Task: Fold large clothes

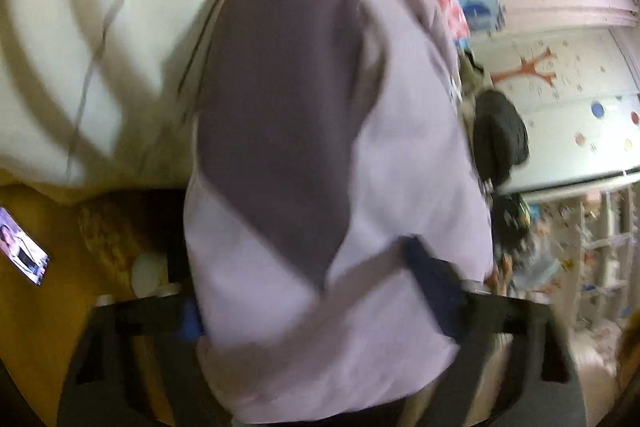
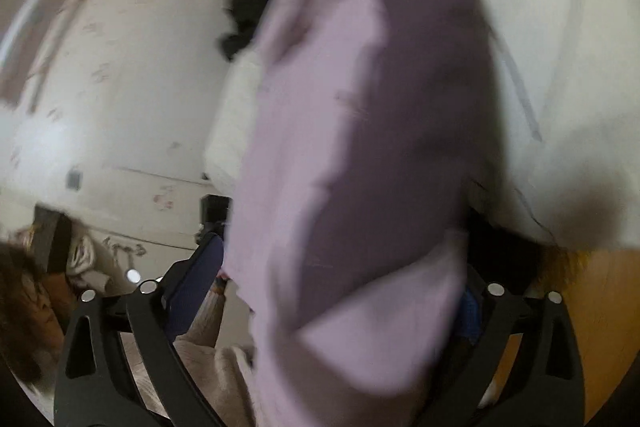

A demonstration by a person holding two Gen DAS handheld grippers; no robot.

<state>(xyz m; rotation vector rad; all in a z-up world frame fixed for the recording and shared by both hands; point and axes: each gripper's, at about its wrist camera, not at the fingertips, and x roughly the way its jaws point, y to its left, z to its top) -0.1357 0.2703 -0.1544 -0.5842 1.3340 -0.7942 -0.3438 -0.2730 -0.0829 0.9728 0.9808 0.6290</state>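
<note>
The lilac garment [image 1: 304, 131] hangs bunched between both grippers — the left gripper [image 1: 320, 311] has its jaws clamped on the cloth, which spills over the blue pads [image 1: 191, 321]. The right gripper [image 2: 344, 307] likewise pinches the fabric [image 2: 360, 131] — white bedding [image 1: 80, 27] lies behind.

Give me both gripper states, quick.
Left gripper: shut on the lilac garment.
Right gripper: shut on the same lilac garment.
</note>
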